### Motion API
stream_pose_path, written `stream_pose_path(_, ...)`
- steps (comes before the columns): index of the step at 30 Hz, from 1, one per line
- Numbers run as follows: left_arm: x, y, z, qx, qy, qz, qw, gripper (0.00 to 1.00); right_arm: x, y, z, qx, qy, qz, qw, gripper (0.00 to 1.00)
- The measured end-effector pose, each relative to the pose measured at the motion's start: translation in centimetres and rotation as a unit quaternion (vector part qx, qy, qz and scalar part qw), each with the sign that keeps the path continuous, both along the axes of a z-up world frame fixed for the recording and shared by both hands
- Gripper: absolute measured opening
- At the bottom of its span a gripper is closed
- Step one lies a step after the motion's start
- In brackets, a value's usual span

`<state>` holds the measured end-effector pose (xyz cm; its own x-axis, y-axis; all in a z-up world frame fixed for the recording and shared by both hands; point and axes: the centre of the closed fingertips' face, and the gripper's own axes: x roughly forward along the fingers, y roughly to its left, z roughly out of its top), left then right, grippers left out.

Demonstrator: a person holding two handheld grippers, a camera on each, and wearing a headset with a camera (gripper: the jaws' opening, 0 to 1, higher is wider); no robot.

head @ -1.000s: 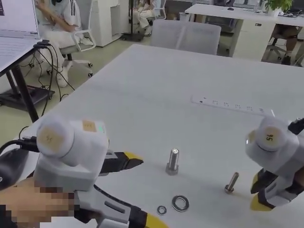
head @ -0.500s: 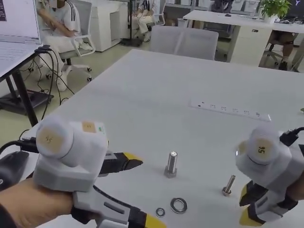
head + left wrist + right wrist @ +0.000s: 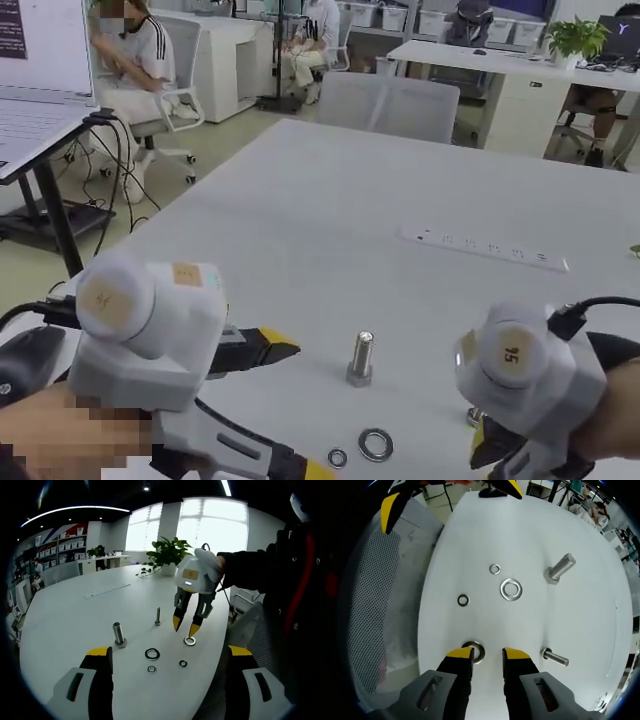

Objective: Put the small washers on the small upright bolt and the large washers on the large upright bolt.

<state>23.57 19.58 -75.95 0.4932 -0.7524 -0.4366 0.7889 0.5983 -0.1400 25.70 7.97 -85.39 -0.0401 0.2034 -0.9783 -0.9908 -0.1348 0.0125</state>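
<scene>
The right gripper point(image 3: 184, 626) has come down to the tabletop point(image 3: 75, 610), its jaws narrowly parted and empty. A large washer point(image 3: 474, 651) lies flat, half under the jaw tip on the left of the right gripper view, off-centre from the gap. The large upright bolt point(image 3: 560, 567) stands well beyond it, to the right. The left gripper point(image 3: 167, 652) hangs wide open and empty, farther off. The right gripper's cap reads "15".

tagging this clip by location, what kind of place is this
Probably an open-plan office or lab: a long white table with a power strip, office chairs and desks behind, and a potted plant.
</scene>
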Motion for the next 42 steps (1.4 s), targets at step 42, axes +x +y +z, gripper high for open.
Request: stream_pose_path(42,-1.5,1.5,0.5,-0.006,-0.009,0.02,0.9998,0.93,-4.3,6.1,-2.4,-0.007,0.0,0.096,0.9953,0.22)
